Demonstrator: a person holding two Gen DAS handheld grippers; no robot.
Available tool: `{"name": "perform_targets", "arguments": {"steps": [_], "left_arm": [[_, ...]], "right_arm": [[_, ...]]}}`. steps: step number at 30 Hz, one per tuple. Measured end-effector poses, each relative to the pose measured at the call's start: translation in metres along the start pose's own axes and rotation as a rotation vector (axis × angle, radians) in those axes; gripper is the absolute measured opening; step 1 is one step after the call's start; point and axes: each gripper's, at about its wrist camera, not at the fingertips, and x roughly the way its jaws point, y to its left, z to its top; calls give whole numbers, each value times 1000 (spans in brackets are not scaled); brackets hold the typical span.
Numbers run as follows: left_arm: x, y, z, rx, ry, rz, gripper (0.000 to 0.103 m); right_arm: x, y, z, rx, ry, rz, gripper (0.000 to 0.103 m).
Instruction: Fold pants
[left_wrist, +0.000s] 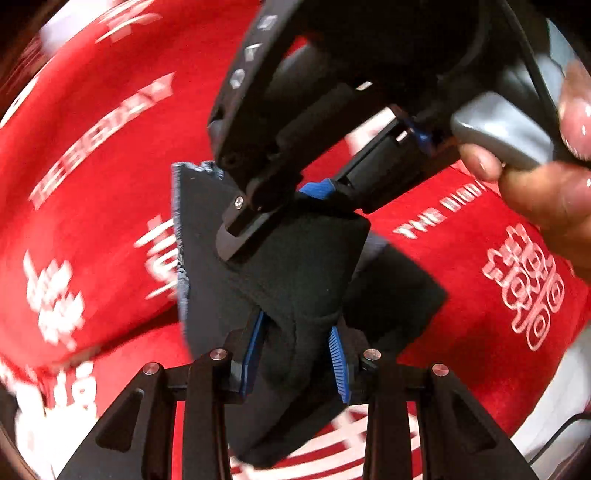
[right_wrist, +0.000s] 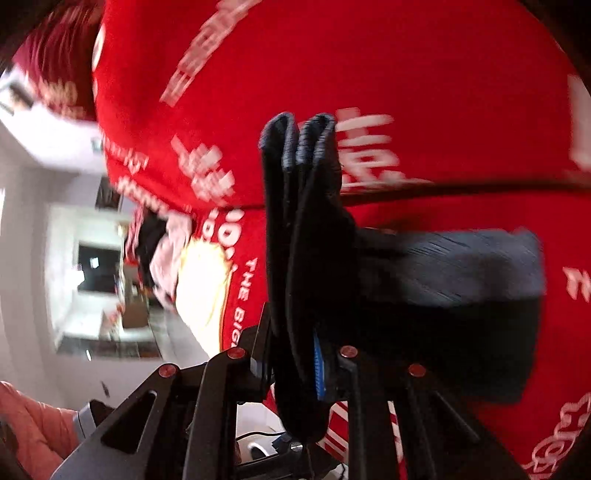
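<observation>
We see one pair of dark pants (left_wrist: 295, 258), soft, limp and light, held bunched above the red printed cloth (left_wrist: 92, 155); gripping thick folded edges suits them best. Both the left gripper (left_wrist: 295, 354) and right gripper (right_wrist: 295, 354) are pinching that fabric.

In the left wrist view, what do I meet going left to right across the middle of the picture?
Red printed cloth → frayed edge of the dark pants → tip of the right gripper, its jaws shut on the pants → red cloth again → the hand working that gripper at the right edge.
</observation>
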Motion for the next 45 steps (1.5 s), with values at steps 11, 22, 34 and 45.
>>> {"name": "perform_targets", "arguments": {"steps": [11,22,34,45], "left_arm": [[76,-93,-19,189,141,-47,36],[51,-11,-25,-89,210,-79,75],[83,87,-84,-414,479,2,75],[85,104,-98,-500,494,-28,83]], "right_arm": [[-4,-150,-52,230,-21,-64,22],[-28,-141,-69,172,-20,-351,40],[-42,-77,-88,82,-125,-522,40],[10,-54,-83,-14,-10,-593,40]]}}
